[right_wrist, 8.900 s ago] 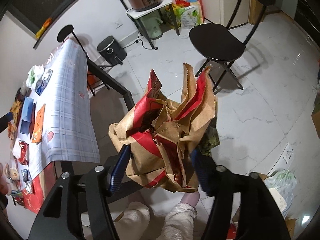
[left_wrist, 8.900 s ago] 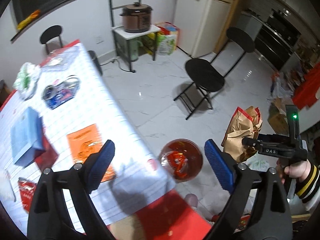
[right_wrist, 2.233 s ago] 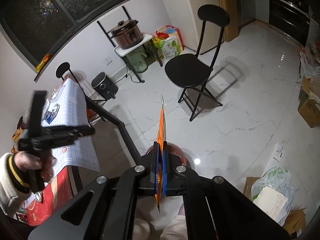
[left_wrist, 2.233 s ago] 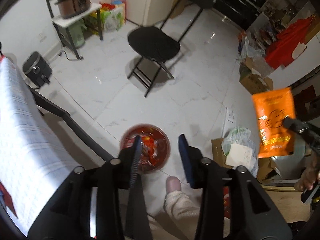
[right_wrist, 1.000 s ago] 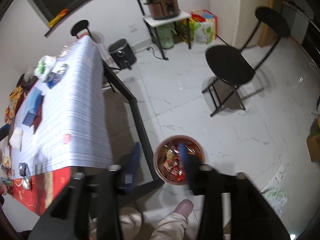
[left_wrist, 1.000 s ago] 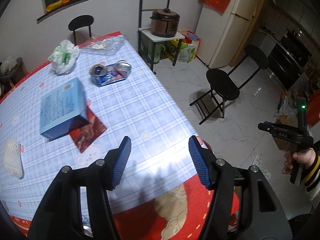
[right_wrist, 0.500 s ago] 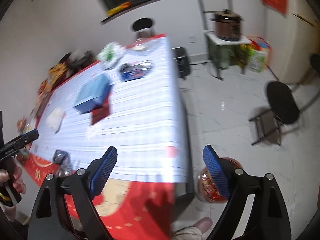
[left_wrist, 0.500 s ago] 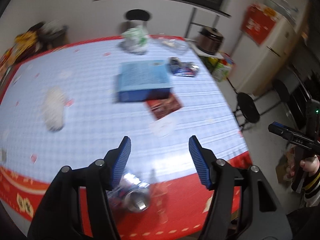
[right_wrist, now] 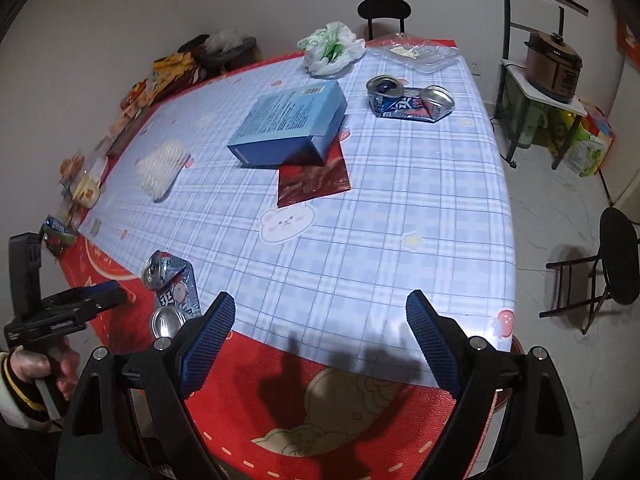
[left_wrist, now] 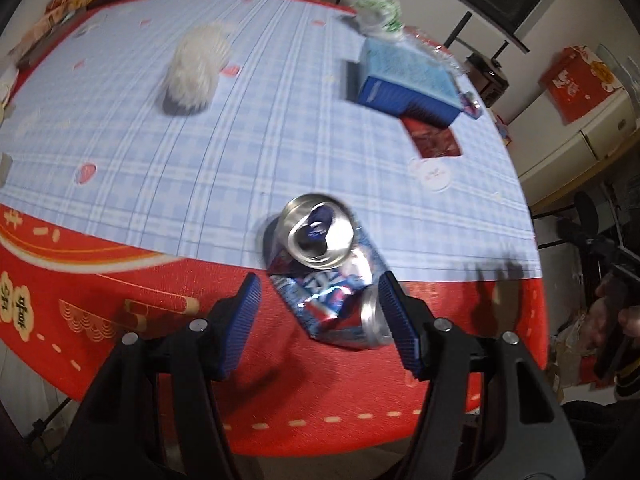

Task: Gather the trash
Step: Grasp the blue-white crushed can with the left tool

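A crushed blue and silver can lies at the near edge of the checked tablecloth. My left gripper is open, its fingers on either side of the can's near end, not closed on it. The same can shows in the right wrist view, with the left gripper beside it. My right gripper is open and empty over the table's red front edge. A second crushed can, a dark red wrapper and a blue box lie farther back.
A white crumpled wad and a green-white plastic bag lie on the table. Snack packs line its far left edge. Black chairs stand on the floor to the right. A cooker sits on a small stand.
Both grippers swung from the floor bin back to the table. My left gripper came down close around the near crushed can. My right gripper, which held an orange wrapper earlier, is open and empty.
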Demonstrator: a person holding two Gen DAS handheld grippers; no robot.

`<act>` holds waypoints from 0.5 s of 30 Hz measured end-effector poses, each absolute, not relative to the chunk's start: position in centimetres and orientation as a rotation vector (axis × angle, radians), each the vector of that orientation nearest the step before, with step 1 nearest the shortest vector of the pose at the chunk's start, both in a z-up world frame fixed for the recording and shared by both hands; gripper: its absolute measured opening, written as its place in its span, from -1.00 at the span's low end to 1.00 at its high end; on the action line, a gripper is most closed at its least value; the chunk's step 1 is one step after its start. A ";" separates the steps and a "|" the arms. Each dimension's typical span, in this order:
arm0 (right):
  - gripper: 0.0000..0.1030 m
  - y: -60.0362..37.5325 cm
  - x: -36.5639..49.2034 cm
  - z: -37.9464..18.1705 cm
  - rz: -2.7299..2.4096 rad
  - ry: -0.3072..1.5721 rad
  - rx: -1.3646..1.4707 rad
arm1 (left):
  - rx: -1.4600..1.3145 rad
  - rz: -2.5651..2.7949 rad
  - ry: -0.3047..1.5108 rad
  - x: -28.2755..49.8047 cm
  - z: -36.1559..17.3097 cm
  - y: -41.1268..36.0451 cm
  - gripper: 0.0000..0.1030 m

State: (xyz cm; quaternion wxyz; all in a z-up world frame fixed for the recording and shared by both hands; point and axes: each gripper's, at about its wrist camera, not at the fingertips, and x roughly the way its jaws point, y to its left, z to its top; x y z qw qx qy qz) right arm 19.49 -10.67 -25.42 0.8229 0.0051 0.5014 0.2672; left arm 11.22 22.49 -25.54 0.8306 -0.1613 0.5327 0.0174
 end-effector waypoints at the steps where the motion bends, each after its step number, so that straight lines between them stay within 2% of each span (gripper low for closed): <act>1: 0.66 -10.5 19.5 -25.4 0.564 1.070 0.003 | -0.345 0.033 1.129 11.3 -26.1 22.7 0.21; 7: 0.66 -9.9 19.9 -25.3 0.536 1.081 -0.028 | -0.312 -0.012 1.114 12.6 -28.4 23.4 0.22; 9: 0.66 -9.8 20.0 -25.3 0.525 1.086 -0.033 | -0.282 -0.036 1.107 13.0 -28.7 23.4 0.49; 15: 0.66 -9.3 20.2 -25.6 0.505 1.098 -0.034 | -0.174 -0.128 1.105 14.0 -29.4 22.9 0.49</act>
